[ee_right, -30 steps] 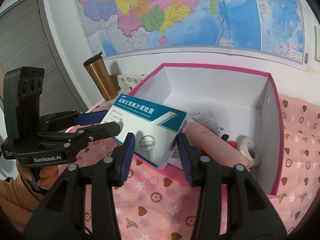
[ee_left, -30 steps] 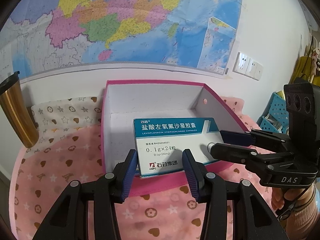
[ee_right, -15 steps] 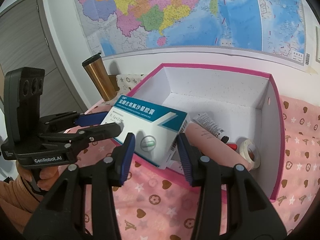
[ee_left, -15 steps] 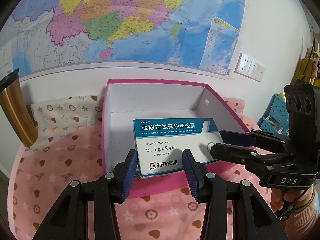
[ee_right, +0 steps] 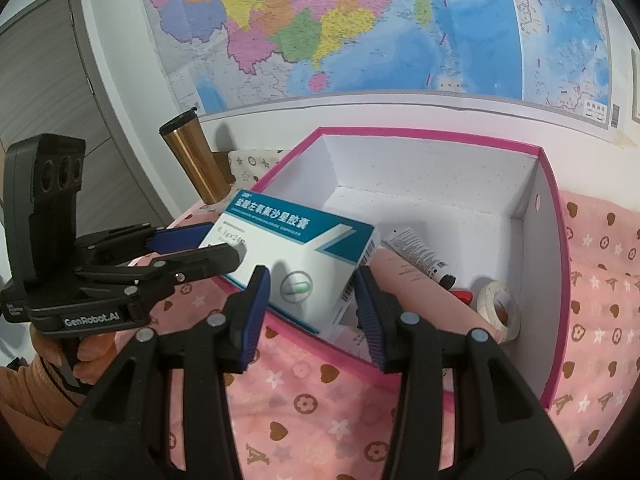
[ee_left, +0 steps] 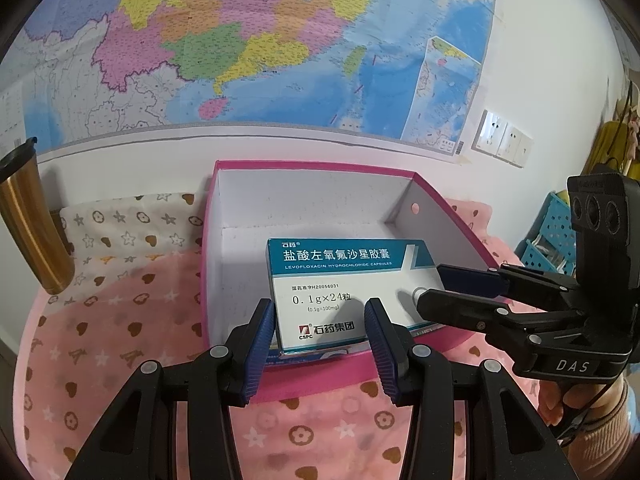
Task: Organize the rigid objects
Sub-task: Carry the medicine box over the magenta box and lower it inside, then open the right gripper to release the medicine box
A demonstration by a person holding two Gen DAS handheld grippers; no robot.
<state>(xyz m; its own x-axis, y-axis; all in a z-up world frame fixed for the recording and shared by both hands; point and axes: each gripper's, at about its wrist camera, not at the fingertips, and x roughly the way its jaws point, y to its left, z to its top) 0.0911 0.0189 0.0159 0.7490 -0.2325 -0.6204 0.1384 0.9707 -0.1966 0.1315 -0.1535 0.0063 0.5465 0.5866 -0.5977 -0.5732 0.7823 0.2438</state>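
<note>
A white and teal medicine box (ee_left: 340, 288) is held between both grippers over the front of a pink storage box (ee_left: 224, 168). My left gripper (ee_left: 320, 324) is shut on the medicine box's near end. My right gripper (ee_right: 312, 292) is shut on its other end (ee_right: 304, 256), and shows from the side in the left wrist view (ee_left: 448, 292). Inside the pink box (ee_right: 556, 216) lie a pink tube (ee_right: 420, 292), a white tube (ee_right: 416, 252), a tape roll (ee_right: 500, 308) and a small red item (ee_right: 462, 295).
A gold tumbler (ee_left: 28, 220) stands at the far left on the pink patterned cloth (ee_left: 120, 320). A map (ee_left: 260, 40) covers the wall behind. Blue baskets (ee_left: 548, 236) and wall sockets (ee_left: 504, 136) are at the right.
The medicine box stays held by both grippers with hardly any shift. The left view has drifted slightly right, so the tumbler sits nearer the left edge.
</note>
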